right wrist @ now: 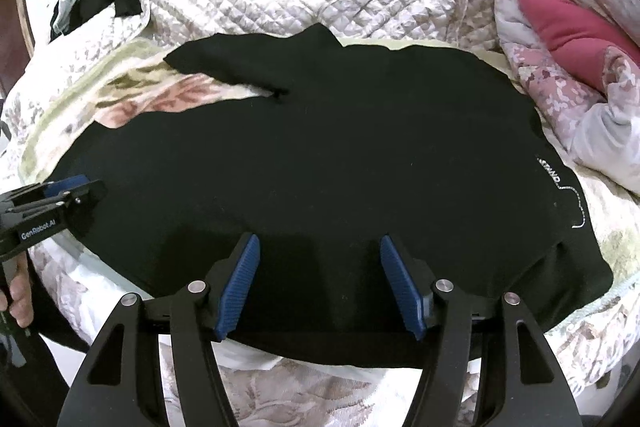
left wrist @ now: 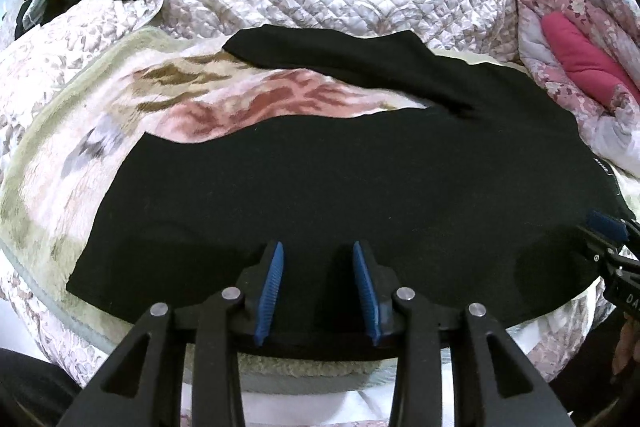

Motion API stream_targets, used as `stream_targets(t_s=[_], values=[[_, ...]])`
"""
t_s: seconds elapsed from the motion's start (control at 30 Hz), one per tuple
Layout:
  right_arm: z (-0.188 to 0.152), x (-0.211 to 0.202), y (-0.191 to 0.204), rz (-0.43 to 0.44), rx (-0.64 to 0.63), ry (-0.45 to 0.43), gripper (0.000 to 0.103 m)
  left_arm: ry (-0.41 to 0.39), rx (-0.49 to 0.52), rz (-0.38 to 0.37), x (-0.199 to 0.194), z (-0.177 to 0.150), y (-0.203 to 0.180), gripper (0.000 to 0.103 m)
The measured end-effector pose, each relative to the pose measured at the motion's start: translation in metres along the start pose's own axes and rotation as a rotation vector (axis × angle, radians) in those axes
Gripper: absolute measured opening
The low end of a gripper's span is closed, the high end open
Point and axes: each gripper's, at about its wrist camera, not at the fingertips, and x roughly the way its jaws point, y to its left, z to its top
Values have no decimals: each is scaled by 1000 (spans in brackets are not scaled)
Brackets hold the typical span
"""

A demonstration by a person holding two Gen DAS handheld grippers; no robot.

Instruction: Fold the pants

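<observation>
partly hidden, perhaps rumpled: black pants [left wrist: 320, 179]

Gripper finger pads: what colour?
Blue ribbed pads on black fingers; clearest in the right wrist view.

black pants [left wrist: 320, 179] | spread flat on bed | legs apart, pointing left

Both grippers are black plastic linkages with silver round pivot pins and ribbed blue finger pads [left wrist: 272, 283]. At the left edge of the right wrist view, the left gripper [right wrist: 66, 187] bears white "GenRobot.AI" lettering above bare-skinned fingers [right wrist: 18, 301].
</observation>
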Motion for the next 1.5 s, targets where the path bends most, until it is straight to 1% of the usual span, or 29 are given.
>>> stream_targets(t_s=[0.1, 0.27, 0.33, 0.53, 0.6, 0.7, 0.83, 0.9, 0.97, 1.03, 1.1, 1.17, 1.27, 1.37, 1.47, 1.5], values=[[6, -3, -3, 16, 11, -1, 63, -1, 11, -20, -2, 5, -3, 39], [25, -6, -13, 65, 35, 4, 63, 11, 32, -49, 0, 17, -6, 39], [35, -5, -19, 72, 33, 9, 63, 12, 42, -57, 3, 25, -6, 40], [69, 8, -48, 89, 23, 19, 63, -10, 70, -79, 17, 67, -1, 46], [82, 18, -59, 83, 11, 26, 63, -25, 76, -85, 24, 86, 1, 50], [102, 35, -75, 82, 8, 39, 63, -41, 86, -86, 39, 113, 3, 54], [133, 60, -95, 96, -18, 41, 64, -69, 105, -83, 64, 152, 5, 59], [148, 74, -102, 90, -36, 46, 65, -70, 112, -74, 80, 171, 5, 61], [165, 91, -109, 91, -62, 51, 66, -67, 122, -88, 99, 191, 3, 62], [181, 109, -115, 85, -90, 53, 66, -73, 135, -83, 117, 209, -1, 63], [198, 126, -120, 91, -118, 52, 66, -71, 147, -99, 136, 224, -5, 66], [212, 146, -125, 108, -144, 75, 66, -59, 157, -117, 155, 236, -10, 67], [226, 173, -132, 87, -168, 105, 66, -45, 180, -92, 182, 248, -17, 67], [235, 200, -138, 66, -195, 152, 66, -4, 190, -65, 208, 252, -19, 67], [237, 218, -136, 46, -247, 196, 70, 44, 208, -48, 230, 247, -22, 67], [237, 220, -134, 43, -256, 199, 71, 37, 214, -41, 231, 244, -23, 67]])
